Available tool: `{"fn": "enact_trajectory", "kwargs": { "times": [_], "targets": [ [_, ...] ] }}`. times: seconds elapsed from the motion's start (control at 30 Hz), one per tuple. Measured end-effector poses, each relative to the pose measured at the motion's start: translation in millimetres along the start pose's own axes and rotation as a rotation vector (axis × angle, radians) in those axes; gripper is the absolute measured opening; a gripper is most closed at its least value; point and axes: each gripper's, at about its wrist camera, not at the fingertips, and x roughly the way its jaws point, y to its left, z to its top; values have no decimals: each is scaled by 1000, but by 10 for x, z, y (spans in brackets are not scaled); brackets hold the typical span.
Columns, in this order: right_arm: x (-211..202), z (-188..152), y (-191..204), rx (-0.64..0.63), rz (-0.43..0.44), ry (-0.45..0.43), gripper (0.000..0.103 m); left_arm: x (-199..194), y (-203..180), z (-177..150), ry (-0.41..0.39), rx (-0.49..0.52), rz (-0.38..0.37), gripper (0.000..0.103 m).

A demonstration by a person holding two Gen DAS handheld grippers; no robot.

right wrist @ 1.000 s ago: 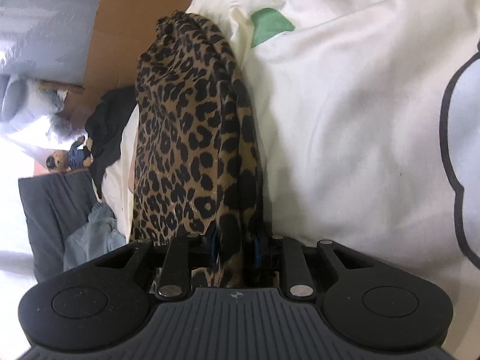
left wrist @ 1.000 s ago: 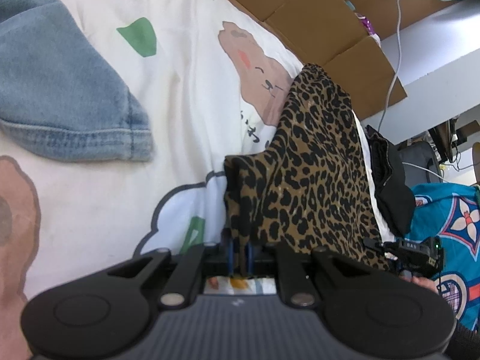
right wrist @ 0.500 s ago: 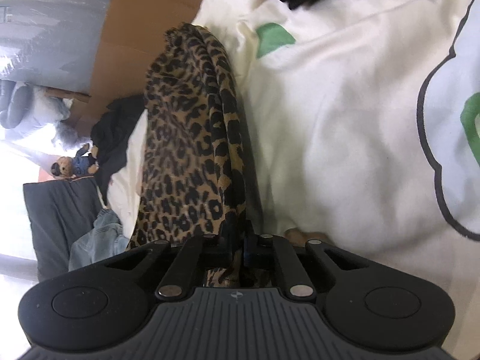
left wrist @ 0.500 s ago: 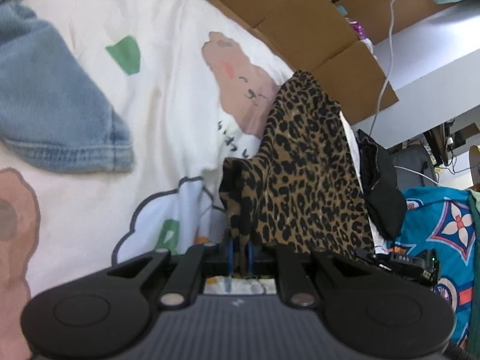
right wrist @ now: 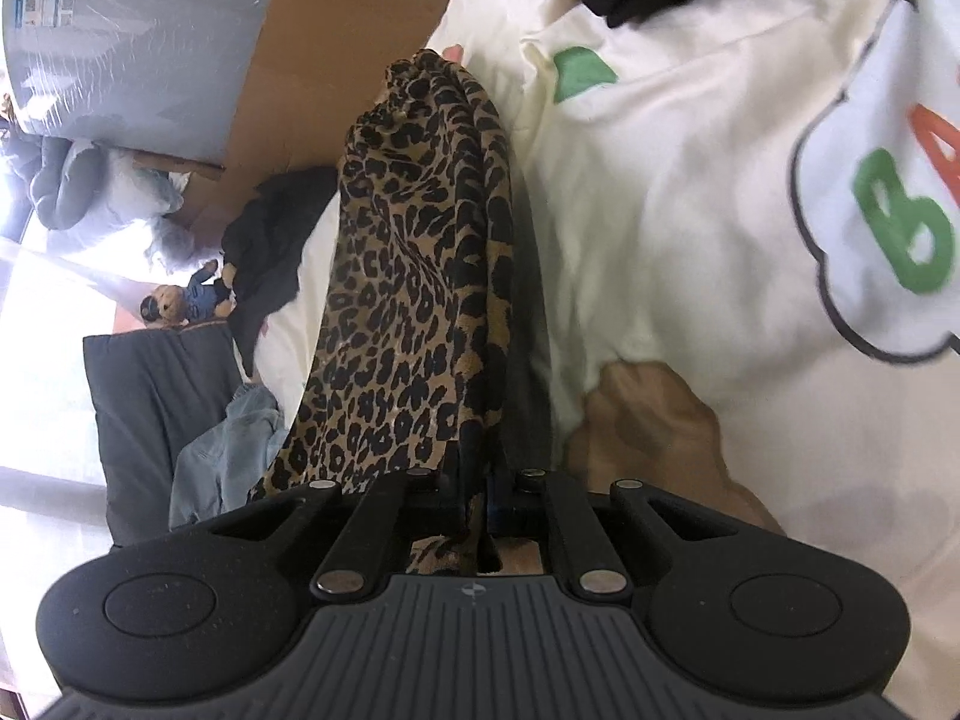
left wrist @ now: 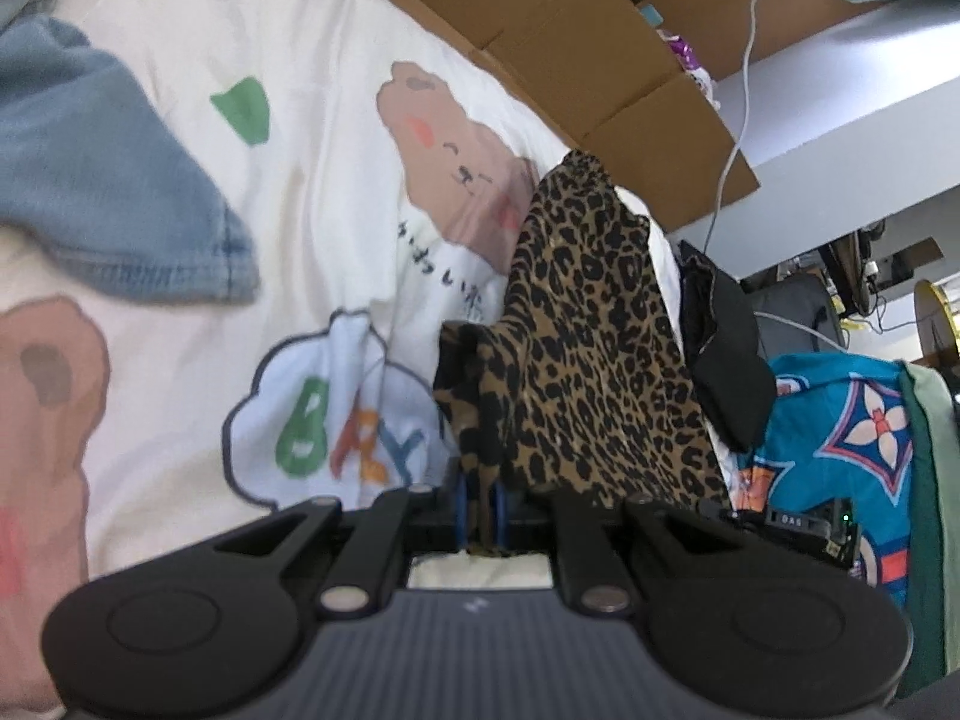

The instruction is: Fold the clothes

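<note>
Clamped between the blue-padded fingers of the left gripper (left wrist: 480,510) is a bunched edge of the leopard-print garment (left wrist: 588,348), which rises from the grip and stretches away toward the upper right, hanging taut over the cream bedsheet (left wrist: 336,138) with its cartoon bear and cloud prints. Left of the garment, well apart from it, a blue denim piece (left wrist: 108,192) lies flat on the sheet. Just beside the garment on its right sits a crumpled black cloth (left wrist: 720,354), and beyond that a teal patterned fabric (left wrist: 840,420). Behind the garment's far end, flattened brown cardboard (left wrist: 576,54) leans at the sheet's edge, with a white cable (left wrist: 741,96) running down across it. From the right wrist camera, the right gripper (right wrist: 477,498) has its jaws pinched tight on another edge of the same leopard-print garment (right wrist: 414,276), which runs away from the fingers as a long folded band, lifted off the sheet (right wrist: 690,192). To the garment's left are the black cloth (right wrist: 270,240), a small teddy bear (right wrist: 180,306), a dark grey cushion (right wrist: 150,414) and some light denim (right wrist: 222,456). Cardboard (right wrist: 324,42) stands past its far end.
</note>
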Motion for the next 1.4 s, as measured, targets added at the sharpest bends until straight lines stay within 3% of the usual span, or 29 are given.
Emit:
{"fn": "enact_trajectory", "kwargs": {
  "times": [0.17, 0.23, 0.33, 0.5, 0.63, 0.7, 0.77, 0.83, 1.0, 1.17, 1.4],
  "targets": [
    [139, -16, -318, 82, -44, 21, 10, 205, 178, 6, 18, -41, 38, 9],
    [194, 1, -429, 126, -35, 20, 27, 211, 195, 28, 16, -36, 38, 9],
    [224, 26, -495, 170, 12, 6, 42, 210, 205, 89, -2, -24, 43, 9],
    [279, 46, -402, 109, 20, 42, 52, 196, 214, 134, -12, -25, 49, 9],
    [282, -33, -307, 43, 36, 89, 54, 129, 199, 78, -10, -25, 44, 9],
    [287, -67, -281, 20, 32, 95, 52, 110, 214, 60, -9, -30, 41, 9],
    [297, -83, -276, 12, 19, 96, 38, 94, 225, 52, -6, -31, 42, 9],
    [324, -74, -313, 51, -10, 101, 12, 86, 215, 56, -2, -30, 39, 9],
    [259, -85, -149, 58, -38, 77, 5, -25, 126, 73, 0, -22, 23, 9],
    [9, -118, 131, 24, 22, 37, 4, -234, -49, 95, -8, 4, 18, 9],
    [-238, -205, 418, -36, 17, 73, 4, -571, -217, 43, -7, 26, 29, 9]
  ]
}}
